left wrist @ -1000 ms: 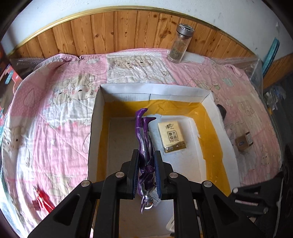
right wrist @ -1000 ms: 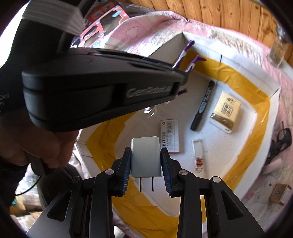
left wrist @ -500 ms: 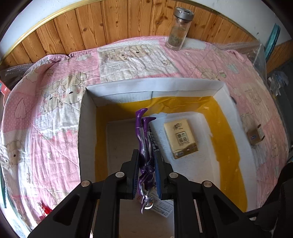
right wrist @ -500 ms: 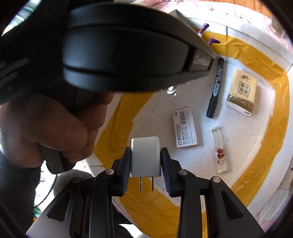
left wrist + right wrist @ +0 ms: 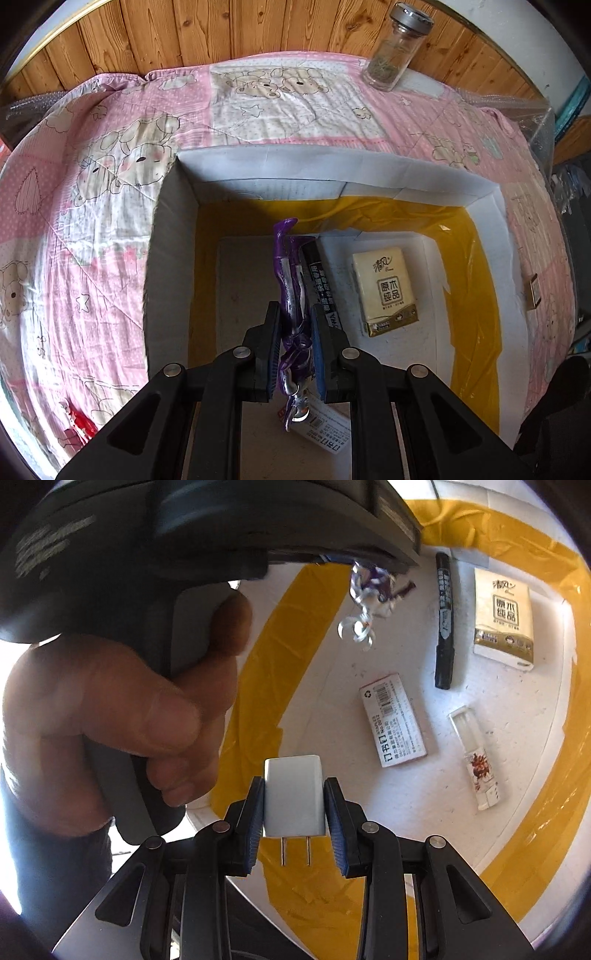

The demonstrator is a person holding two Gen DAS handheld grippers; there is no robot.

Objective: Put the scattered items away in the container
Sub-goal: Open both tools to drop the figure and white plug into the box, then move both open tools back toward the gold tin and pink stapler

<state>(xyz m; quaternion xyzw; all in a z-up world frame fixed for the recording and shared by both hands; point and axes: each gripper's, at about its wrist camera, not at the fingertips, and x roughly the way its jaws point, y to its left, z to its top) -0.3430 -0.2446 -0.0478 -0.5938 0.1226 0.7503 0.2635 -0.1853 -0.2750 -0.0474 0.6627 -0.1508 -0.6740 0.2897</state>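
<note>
My left gripper [image 5: 294, 338] is shut on a purple toy figure [image 5: 290, 288], held over the inside of the white box [image 5: 258, 173] with yellow tape. The figure's silver lower end [image 5: 364, 602] dangles under the left gripper in the right wrist view. My right gripper [image 5: 294, 805] is shut on a white plug adapter [image 5: 293, 794], prongs pointing back, above the box's near corner. On the box floor lie a black marker [image 5: 444, 620], a tissue pack [image 5: 504, 616], a staples box [image 5: 393, 720] and a small clear bottle [image 5: 476, 757].
The box sits on a pink cartoon quilt [image 5: 92, 221]. A glass jar [image 5: 397, 48] stands at the back by the wood wall. A small red item [image 5: 79, 424] lies near left, a small carton [image 5: 532, 291] on the right. A hand [image 5: 122, 716] holds the left gripper's body close to my right gripper.
Both grippers have moved forward and lower over the box, so its floor and contents look larger. The left gripper's body and hand now fill more of the right wrist view. Both grips are unchanged.
</note>
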